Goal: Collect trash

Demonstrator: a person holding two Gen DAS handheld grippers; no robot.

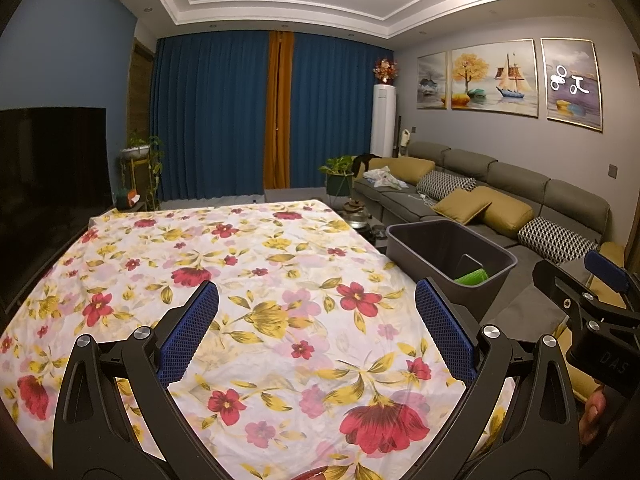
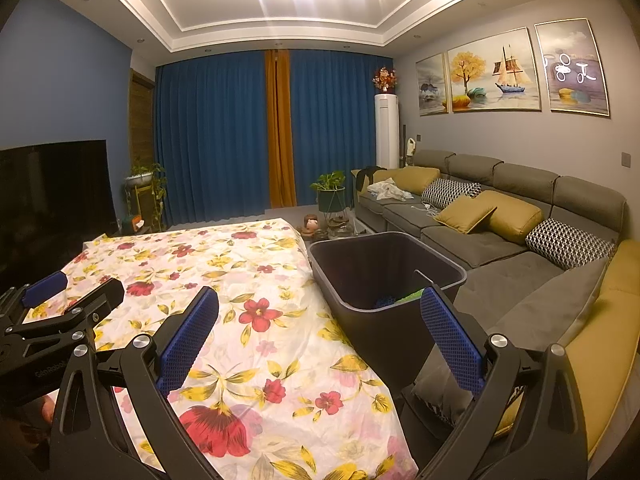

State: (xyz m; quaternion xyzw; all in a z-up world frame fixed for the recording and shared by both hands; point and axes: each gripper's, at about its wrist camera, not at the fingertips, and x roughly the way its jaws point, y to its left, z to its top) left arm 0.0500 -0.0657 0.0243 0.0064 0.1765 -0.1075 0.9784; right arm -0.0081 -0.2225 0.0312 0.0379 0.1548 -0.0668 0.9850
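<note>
Both jaws gape wide and empty: your left hand-held gripper over the floral worktop, your right hand-held gripper nearer the bin (green trash already inside), which lies ahead-right.

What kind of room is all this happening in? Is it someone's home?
Most likely a home living room. A long grey sofa with cushions runs under framed paintings, a large dark television faces it, and blue curtains cover the far wall. A table with a floral cloth fills the foreground.
</note>
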